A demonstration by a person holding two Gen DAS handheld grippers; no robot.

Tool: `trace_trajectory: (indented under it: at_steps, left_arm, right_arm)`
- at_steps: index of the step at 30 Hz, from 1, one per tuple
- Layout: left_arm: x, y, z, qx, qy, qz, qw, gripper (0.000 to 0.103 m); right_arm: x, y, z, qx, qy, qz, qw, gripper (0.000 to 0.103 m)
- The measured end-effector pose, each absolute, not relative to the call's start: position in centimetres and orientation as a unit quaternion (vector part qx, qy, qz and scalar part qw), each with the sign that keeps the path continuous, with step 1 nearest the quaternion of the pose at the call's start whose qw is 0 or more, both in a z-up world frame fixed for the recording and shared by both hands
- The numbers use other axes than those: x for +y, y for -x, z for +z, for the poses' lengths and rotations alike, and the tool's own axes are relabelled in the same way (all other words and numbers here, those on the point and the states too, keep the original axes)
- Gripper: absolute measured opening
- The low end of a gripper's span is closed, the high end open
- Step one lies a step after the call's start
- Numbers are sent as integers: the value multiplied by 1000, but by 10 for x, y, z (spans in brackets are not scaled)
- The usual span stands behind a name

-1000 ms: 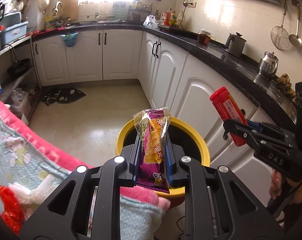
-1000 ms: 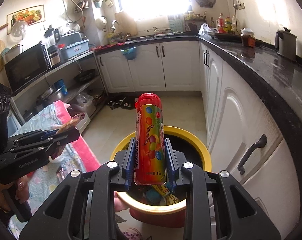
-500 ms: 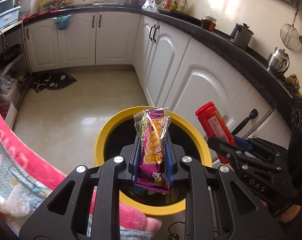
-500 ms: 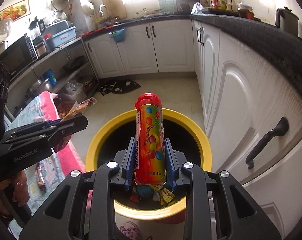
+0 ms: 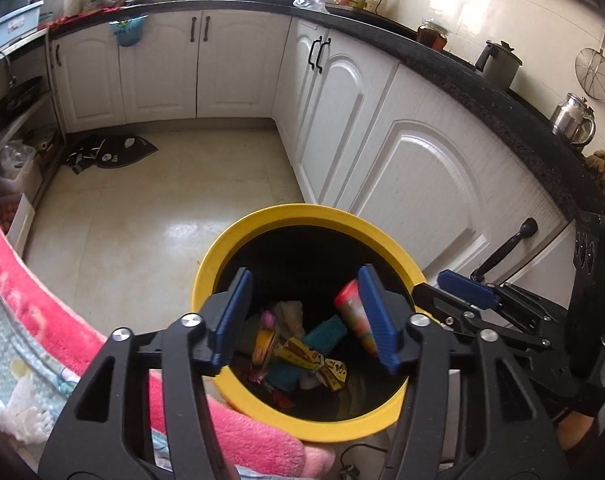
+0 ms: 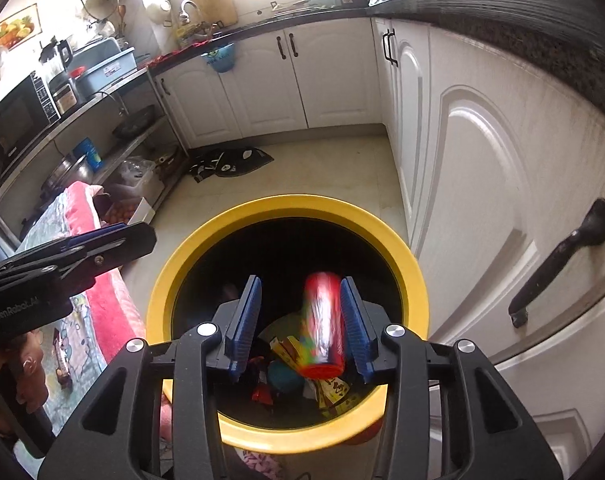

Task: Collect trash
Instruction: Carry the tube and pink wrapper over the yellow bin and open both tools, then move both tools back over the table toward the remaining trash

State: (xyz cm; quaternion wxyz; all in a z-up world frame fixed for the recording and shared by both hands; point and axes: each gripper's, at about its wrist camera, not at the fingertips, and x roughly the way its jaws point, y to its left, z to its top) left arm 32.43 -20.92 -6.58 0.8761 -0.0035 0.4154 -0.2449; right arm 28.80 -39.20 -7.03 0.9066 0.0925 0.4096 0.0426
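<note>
Left wrist view: the left hand-held gripper (image 5: pixel 306 316) hangs over the yellow bin (image 5: pixel 262 224), jaws opening, nothing between them; the snack packet (image 5: pixel 264 338) lies among the wrappers inside. The right hand-held gripper (image 5: pixel 458 292) pokes in alongside.

Right wrist view: jaws opening here too, and the red candy tube (image 6: pixel 322 322), blurred, sits loose between the blue pads (image 6: pixel 354 320) above the bin's trash.
</note>
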Motion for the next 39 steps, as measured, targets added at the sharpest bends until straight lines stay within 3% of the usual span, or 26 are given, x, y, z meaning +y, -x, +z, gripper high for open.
trace_trajectory:
  at_steps: [5, 7, 10, 15, 24, 39]
  left_arm:
    - [-195, -317, -64, 418, 15, -224, 880, 71]
    - [-188, -313, -62, 416, 18, -216, 883, 84]
    - [-174, -304, -55, 409, 26, -205, 889, 92]
    - [-153, -286, -43, 395, 29, -189, 899, 92]
    - [-121, -255, -25, 370, 32, -168, 913, 92]
    - [-85, -219, -12, 352, 46, -156, 922, 92]
  right_arm:
    - [-393, -276, -67, 401, -95, 35, 911, 52]
    - [-392, -269, -63, 395, -95, 32, 913, 57]
    - [-390, -259, -57, 384, -98, 32, 918, 64]
    - [-382, -241, -43, 365, -90, 39, 926, 73]
    - [-369, -220, -15, 333, -83, 54, 938, 79]
    - [-333, -194, 12, 321, -60, 95, 940, 79]
